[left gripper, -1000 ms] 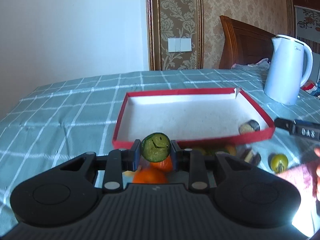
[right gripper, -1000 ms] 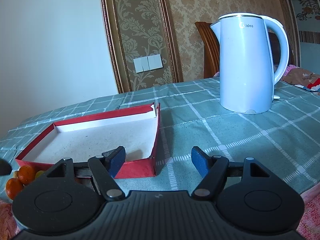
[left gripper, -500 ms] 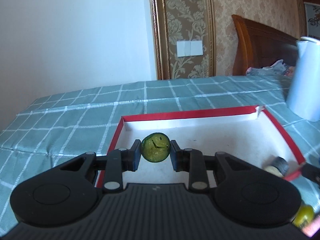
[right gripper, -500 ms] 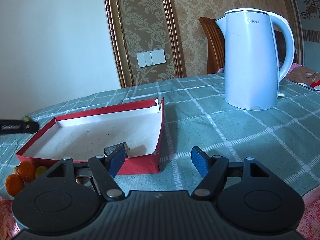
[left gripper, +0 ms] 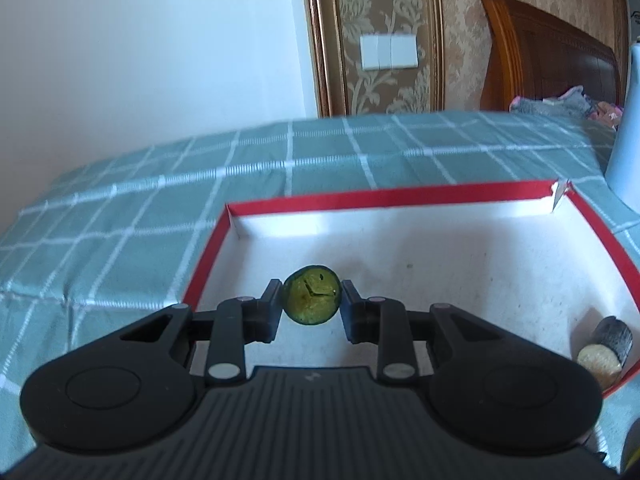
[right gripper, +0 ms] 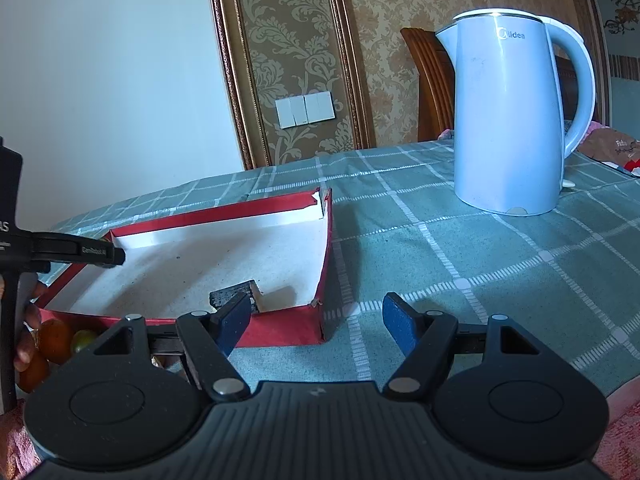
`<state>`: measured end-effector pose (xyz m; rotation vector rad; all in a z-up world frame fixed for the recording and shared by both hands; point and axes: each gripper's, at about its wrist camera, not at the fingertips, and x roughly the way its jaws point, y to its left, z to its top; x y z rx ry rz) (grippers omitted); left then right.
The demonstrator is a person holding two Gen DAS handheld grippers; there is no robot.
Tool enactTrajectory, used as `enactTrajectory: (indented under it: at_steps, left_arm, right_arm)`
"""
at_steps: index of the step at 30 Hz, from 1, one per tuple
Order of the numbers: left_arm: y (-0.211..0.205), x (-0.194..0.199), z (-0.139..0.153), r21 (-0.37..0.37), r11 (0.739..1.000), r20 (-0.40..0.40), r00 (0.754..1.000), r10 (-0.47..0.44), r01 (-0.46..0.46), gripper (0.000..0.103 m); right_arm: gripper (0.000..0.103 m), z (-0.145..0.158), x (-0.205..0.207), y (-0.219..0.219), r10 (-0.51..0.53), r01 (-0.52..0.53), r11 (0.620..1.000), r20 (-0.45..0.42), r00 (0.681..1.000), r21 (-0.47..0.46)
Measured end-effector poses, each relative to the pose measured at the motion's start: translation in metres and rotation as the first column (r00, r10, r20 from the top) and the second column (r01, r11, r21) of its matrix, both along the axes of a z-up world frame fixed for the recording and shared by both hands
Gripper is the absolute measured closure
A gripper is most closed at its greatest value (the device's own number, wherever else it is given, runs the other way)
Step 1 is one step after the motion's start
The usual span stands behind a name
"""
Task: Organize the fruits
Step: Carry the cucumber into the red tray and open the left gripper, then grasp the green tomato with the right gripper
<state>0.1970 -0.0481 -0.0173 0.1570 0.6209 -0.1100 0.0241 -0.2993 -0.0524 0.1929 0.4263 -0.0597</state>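
Observation:
My left gripper (left gripper: 311, 305) is shut on a small green fruit (left gripper: 311, 295) and holds it above the white floor of the red-rimmed tray (left gripper: 384, 200), near its front left corner. A dark cylindrical piece with a pale cut end (left gripper: 606, 348) lies in the tray's front right corner; it also shows in the right wrist view (right gripper: 236, 298). My right gripper (right gripper: 316, 320) is open and empty, low at the tray's (right gripper: 324, 256) front right corner. My left gripper (right gripper: 100, 255) reaches over the tray's left side there. Orange fruits (right gripper: 54, 340) and a greenish one (right gripper: 82, 340) lie in front of the tray.
A white electric kettle (right gripper: 516, 120) stands on the green checked tablecloth (right gripper: 460, 240) to the right of the tray. A wooden chair (left gripper: 540, 64) stands behind the table. A pink cloth (right gripper: 624, 436) lies at the near edge.
My left gripper has carried the green fruit up from the pile in front of the tray, forward over its rim and into the space above its floor. My right gripper has barely moved.

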Motion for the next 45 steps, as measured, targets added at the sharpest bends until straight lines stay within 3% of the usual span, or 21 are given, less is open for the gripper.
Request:
enactTrajectory:
  at_steps: [1, 2, 3, 5, 10, 15, 18, 22, 27, 29, 30, 32, 36, 41, 45]
  left_arm:
    - [0.000, 0.001, 0.000, -0.001, 1.000, -0.009, 1.000, -0.001, 0.001, 0.074]
    - [0.000, 0.000, 0.000, 0.001, 1.000, -0.006, 1.000, 0.004, -0.004, 0.065]
    - [0.000, -0.001, 0.001, 0.010, 1.000, -0.002, 1.000, 0.009, -0.009, 0.051]
    - [0.000, -0.005, 0.003, 0.021, 1.000, 0.008, 1.000, 0.006, -0.006, 0.037]
    - [0.007, -0.025, 0.018, 0.034, 0.999, 0.066, 0.997, 0.029, -0.031, 0.033]
    - [0.036, -0.084, 0.041, -0.018, 0.999, 0.182, 0.982, 0.041, -0.038, 0.008]
    - [0.061, -0.126, 0.042, -0.058, 0.997, 0.205, 0.977, 0.055, -0.044, 0.004]
    - [0.086, -0.159, 0.027, -0.085, 0.993, 0.177, 0.980, 0.091, -0.077, 0.003]
    - [0.111, -0.170, 0.014, -0.048, 0.981, 0.199, 0.961, 0.192, -0.186, 0.003]
    - [0.125, -0.171, 0.013, -0.050, 0.969, 0.231, 0.941, 0.246, -0.241, 0.000]
    - [0.131, -0.170, 0.011, -0.049, 0.962, 0.246, 0.930, 0.274, -0.270, 0.000]
    - [0.140, -0.166, 0.008, -0.049, 0.952, 0.231, 0.924, 0.304, -0.301, 0.000]
    - [0.145, -0.170, -0.001, -0.036, 0.946, 0.229, 0.919, 0.320, -0.321, 0.000]
    - [0.145, -0.175, -0.001, -0.030, 0.950, 0.258, 0.915, 0.309, -0.312, 0.000]
    - [0.152, -0.173, -0.003, -0.073, 0.951, 0.234, 0.921, 0.311, -0.302, 0.000]
  right_arm:
    - [0.030, 0.000, 0.000, 0.001, 0.001, -0.001, 1.000, -0.002, 1.000, -0.003]
    - [0.030, -0.001, 0.000, 0.001, 0.002, -0.002, 1.000, -0.004, 1.000, -0.005]
    - [0.030, -0.001, 0.000, 0.002, 0.005, -0.005, 1.000, -0.006, 1.000, -0.006]
    - [0.030, -0.001, 0.000, 0.002, 0.005, -0.005, 1.000, -0.004, 1.000, -0.007]
    - [0.030, 0.001, -0.001, 0.000, -0.004, 0.004, 1.000, 0.006, 1.000, 0.002]
    - [0.030, 0.002, -0.004, -0.004, -0.015, 0.015, 1.000, 0.014, 1.000, 0.016]
    - [0.030, 0.003, -0.005, -0.004, -0.010, 0.009, 1.000, 0.020, 1.000, 0.021]
    - [0.030, 0.005, -0.008, 0.001, 0.011, -0.011, 1.000, 0.035, 0.999, 0.000]
    - [0.030, 0.010, -0.021, -0.002, 0.021, -0.021, 1.000, 0.050, 0.998, -0.006]
    - [0.028, 0.010, -0.030, -0.008, -0.031, 0.035, 0.997, 0.070, 0.997, -0.071]
    - [0.020, 0.009, -0.031, -0.012, -0.065, 0.071, 0.993, 0.069, 0.996, -0.097]
    - [0.018, 0.007, -0.034, -0.022, -0.115, 0.121, 0.988, 0.058, 0.992, -0.093]
    - [0.018, 0.007, -0.047, -0.025, -0.004, 0.004, 1.000, 0.010, 1.000, -0.007]
    - [0.018, 0.001, -0.060, 0.010, 0.081, -0.083, 0.986, -0.019, 0.997, -0.147]
    - [0.019, 0.001, -0.063, 0.030, 0.138, -0.142, 0.976, -0.035, 0.990, -0.165]
